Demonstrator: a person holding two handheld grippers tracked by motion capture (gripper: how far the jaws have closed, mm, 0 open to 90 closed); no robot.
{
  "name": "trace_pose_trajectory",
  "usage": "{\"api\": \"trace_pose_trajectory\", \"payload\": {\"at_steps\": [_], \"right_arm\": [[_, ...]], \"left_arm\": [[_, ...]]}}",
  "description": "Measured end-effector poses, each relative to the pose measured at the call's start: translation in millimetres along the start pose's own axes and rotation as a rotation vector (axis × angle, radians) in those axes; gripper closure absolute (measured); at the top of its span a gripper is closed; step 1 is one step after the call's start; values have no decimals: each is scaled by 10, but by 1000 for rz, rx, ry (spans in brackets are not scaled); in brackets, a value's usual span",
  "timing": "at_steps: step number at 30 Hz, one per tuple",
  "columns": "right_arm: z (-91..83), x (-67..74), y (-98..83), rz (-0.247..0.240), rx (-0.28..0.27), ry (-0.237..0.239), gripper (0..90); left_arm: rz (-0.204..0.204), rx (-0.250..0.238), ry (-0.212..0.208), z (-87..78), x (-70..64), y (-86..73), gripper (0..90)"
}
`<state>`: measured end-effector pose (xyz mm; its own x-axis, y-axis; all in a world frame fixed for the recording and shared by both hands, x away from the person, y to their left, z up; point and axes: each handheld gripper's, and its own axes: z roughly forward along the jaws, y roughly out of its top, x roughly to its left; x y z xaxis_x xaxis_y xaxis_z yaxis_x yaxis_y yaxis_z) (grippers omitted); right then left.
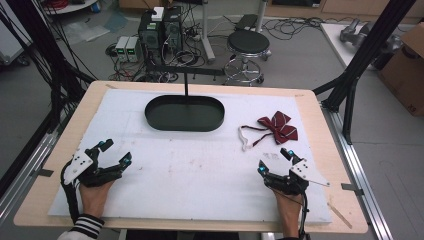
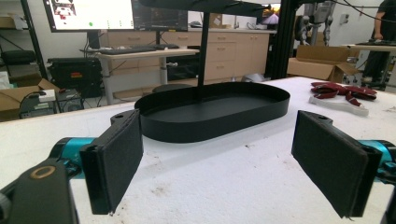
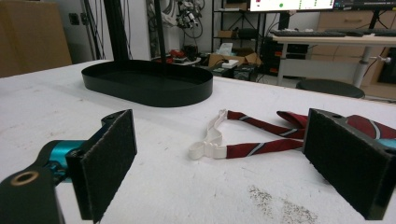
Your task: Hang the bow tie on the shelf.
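two grippers, jaws spread (nothing held) | bow tie point(image 3: 261, 135) just ahead of right gripper point(image 1: 274, 161) | left gripper point(image 1: 116, 151) well apart

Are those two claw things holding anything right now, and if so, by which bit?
Nothing is held. The left tool and the right tool both stand open over bare table, jaws apart. The bow tie lies untouched beyond the right one.

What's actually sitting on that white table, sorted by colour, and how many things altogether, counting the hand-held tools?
Black: 3 (oval tray, left tool, right tool)
Dark red with white strap: 1 (bow tie)
Total: 4
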<state>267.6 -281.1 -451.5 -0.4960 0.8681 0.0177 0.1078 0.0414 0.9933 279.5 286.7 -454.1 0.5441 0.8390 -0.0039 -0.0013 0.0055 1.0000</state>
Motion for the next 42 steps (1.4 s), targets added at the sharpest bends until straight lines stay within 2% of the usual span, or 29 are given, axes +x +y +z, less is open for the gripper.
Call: {"api": "trace_pose_trajectory", "payload": {"at_steps": [5, 8, 12, 17, 18, 19, 21, 24, 28, 32, 35, 38, 42], "right_arm": [[1, -10, 4, 24, 5, -6, 91], [39, -11, 36, -13, 43, -46, 91], [123, -26, 167, -38, 99, -39, 91], [299, -55, 437, -33, 205, -2, 91], [299, -55, 437, -33, 205, -2, 91], [344, -55, 487, -43, 230, -1, 91], [481, -30, 621, -98, 300, -12, 91], [589, -25, 721, -137, 347, 8, 91], [727, -37, 851, -163, 412, 26, 91], [868, -65, 964, -209, 498, 52, 91], [979, -99, 1040, -201, 548, 56, 92], [1080, -106, 1116, -201, 590, 91, 91], [1200, -112, 1166, -250, 680, 158, 92]], "left_arm": [[-1, 0, 2, 0, 3, 0, 171], [1, 2, 2, -1, 2, 1, 170], [-1, 0, 1, -1, 6, 0, 171], [0, 0, 0, -2, 6, 0, 171], [0, 0, 0, -2, 6, 0, 171], [-1, -1, -1, -1, 4, -1, 171], [0, 0, -1, -1, 4, 0, 171], [-2, -1, 0, -1, 6, -1, 171], [-2, -1, 0, -1, 7, 0, 171], [-3, -2, 1, 0, 7, -1, 171], [-2, -2, 0, -1, 7, 0, 172], [-2, -1, 0, -1, 6, 0, 172], [-2, -2, 0, -1, 6, 0, 172]]}}
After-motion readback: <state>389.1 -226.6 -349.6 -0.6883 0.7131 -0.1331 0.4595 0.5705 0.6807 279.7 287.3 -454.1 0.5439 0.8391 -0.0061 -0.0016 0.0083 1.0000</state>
